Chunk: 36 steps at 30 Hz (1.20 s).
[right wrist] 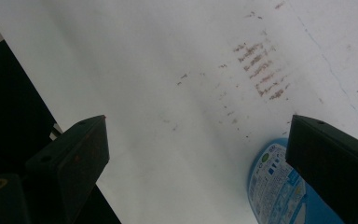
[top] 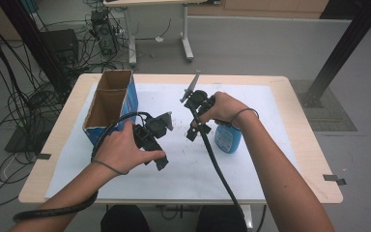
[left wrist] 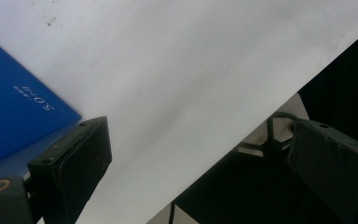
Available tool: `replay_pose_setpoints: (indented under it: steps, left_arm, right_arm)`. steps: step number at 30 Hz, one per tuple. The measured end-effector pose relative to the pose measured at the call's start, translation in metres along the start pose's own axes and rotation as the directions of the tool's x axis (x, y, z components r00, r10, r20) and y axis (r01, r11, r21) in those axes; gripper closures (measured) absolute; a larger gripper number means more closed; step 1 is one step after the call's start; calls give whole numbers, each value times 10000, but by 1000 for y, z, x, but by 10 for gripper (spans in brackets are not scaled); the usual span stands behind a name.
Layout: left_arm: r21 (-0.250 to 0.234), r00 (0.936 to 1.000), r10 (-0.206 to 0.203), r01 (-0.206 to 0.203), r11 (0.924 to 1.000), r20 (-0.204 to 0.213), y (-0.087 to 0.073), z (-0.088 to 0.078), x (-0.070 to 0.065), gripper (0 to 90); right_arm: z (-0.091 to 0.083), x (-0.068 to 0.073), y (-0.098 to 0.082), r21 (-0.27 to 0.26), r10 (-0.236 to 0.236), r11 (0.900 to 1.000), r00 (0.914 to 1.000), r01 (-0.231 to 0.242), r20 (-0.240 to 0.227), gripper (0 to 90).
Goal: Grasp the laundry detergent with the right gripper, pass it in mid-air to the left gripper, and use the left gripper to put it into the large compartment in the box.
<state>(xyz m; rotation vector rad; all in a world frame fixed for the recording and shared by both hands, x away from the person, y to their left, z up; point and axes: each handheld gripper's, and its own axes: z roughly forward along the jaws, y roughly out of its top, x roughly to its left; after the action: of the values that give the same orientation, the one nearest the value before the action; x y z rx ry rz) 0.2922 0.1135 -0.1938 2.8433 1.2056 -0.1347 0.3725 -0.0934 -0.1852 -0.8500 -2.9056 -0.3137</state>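
Currently both claws are spread wide with nothing between the jaws. Left claw (left wrist: pixel 200 154) hovers over the white sheet (left wrist: pixel 182 70) near the worktop's (top: pixel 299 125) left side, just beside the blue cardboard box (top: pixel 110 104); its left jaw sits close to the box's blue wall, contact unclear. Right claw (right wrist: pixel 198 156) hangs over the sheet near mid-worktop, with the blue bottle (top: pixel 228 137) lying flat just beside it, toward the right edge. No pad touches the bottle as far as I can tell. In the right gripper view the bottle is cut off by the frame and partly behind the right jaw; label text too small to read. In the high view the right hand (top: pixel 224 110) covers the bottle's upper end.
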Motion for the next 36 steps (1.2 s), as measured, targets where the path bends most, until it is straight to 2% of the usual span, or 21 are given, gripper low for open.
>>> replay_pose_setpoints:
  steps: [16, 24, 36]
  left_arm:
    - [170, 10000, 14, -13, 9999, -21, 2, 3, -1, 63]
    - [209, 10000, 9, -8, 9998, -22, 3, 3, -2, 64]
    - [415, 9998, 193, -196, 9989, 67, 9, 4, -4, 64]
  right_arm:
    - [-4, 3, 2, 32, -84, 10000, 9999, 84, 95, 62]
    - [-20, 5, -2, -75, -88, 9999, 9995, 90, 307, 64]
    - [-57, 10, -6, -316, -111, 9994, 9977, 133, 672, 65]
